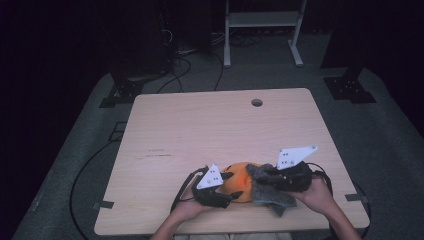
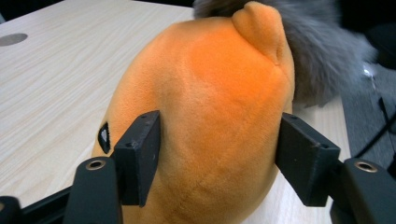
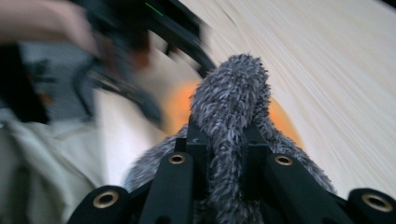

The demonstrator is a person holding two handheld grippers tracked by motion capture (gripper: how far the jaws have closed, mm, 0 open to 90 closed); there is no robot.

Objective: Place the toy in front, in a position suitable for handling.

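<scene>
A rounded orange plush toy is lying on the near part of the pale wooden table, just in from the front edge, between the person's two hands. A shaggy grey fabric piece is lying against its right side, touching it and draping down toward the table edge.

The left gripper is sitting at the toy's left side. In the left gripper view its black jaws are standing on either flank of the orange plush, the pads pressing into the soft body and denting it.

The right gripper is sitting at the toy's right side. In the right gripper view its jaws are drawn close together and pinching a fold of the grey fabric, which is sticking up between them. That view is blurred
</scene>
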